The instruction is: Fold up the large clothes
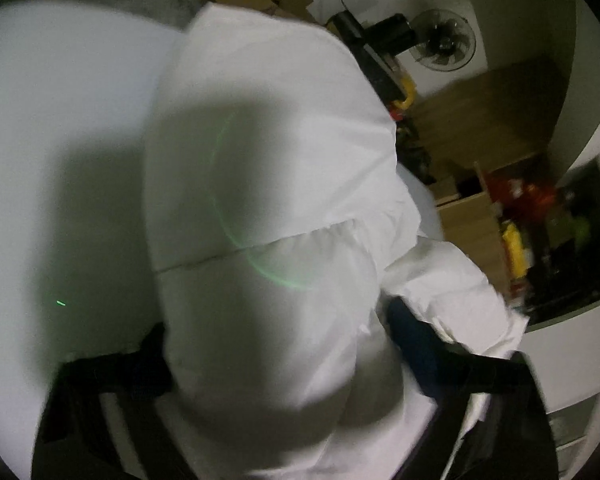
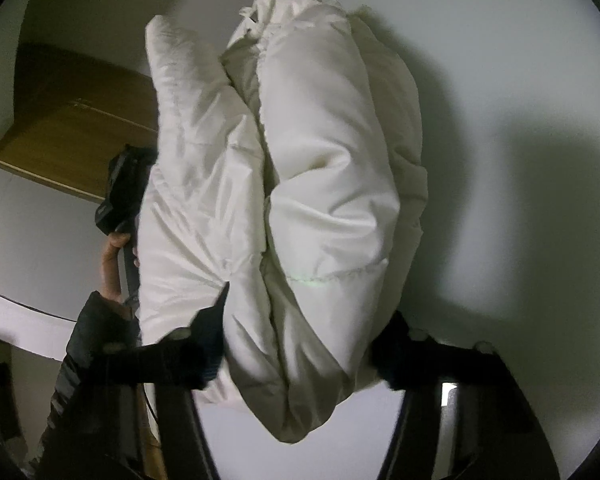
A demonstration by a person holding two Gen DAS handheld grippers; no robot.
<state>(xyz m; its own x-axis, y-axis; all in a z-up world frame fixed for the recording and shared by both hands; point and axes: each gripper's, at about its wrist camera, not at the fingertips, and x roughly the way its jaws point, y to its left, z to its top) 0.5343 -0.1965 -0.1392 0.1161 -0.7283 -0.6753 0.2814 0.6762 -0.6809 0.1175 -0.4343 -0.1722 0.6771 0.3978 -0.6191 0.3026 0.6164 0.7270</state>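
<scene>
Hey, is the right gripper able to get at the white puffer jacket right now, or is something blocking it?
Probably yes. The right gripper already has the white puffer jacket bulging between its fingers, with nothing between them. The left gripper straddles it too.

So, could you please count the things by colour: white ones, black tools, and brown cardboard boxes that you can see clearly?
White: 2, the puffer jacket and the table.
Black: 2, the left tool and the right tool, each closed on the jacket.
Brown: 1, the cardboard box; further cardboard in the left view is too blurred to count.
Total: 5.
</scene>
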